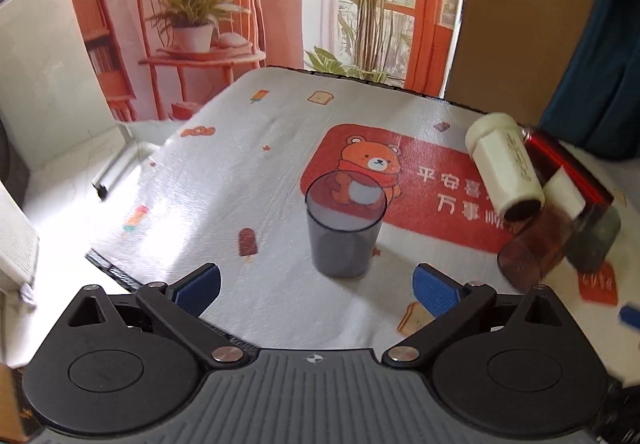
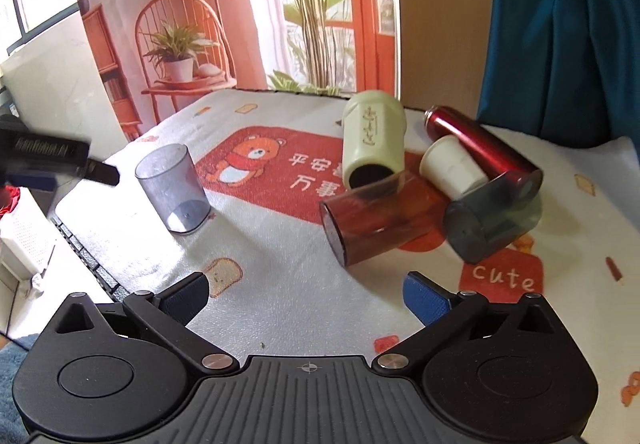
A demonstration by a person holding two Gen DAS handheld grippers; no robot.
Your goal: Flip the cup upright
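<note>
A clear grey cup (image 1: pixel 344 226) stands upright on the printed cloth, just ahead of my left gripper (image 1: pixel 316 286), which is open and empty. It also shows in the right wrist view (image 2: pixel 172 188) at the left. A brown see-through cup (image 2: pixel 372 218) lies on its side ahead of my right gripper (image 2: pixel 306 300), which is open and empty. A dark grey cup (image 2: pixel 488 220), a small white cup (image 2: pixel 452 166) and a pale green cup (image 2: pixel 374 140) lie on their sides around it. The left gripper's body (image 2: pixel 44 156) shows at the far left.
A red metal bottle (image 2: pixel 480 142) lies behind the pile. The cloth (image 2: pixel 280 284) covers the table; its left edge runs close to the grey cup. A printed backdrop (image 2: pixel 240 24) and a blue curtain (image 2: pixel 560 24) stand behind.
</note>
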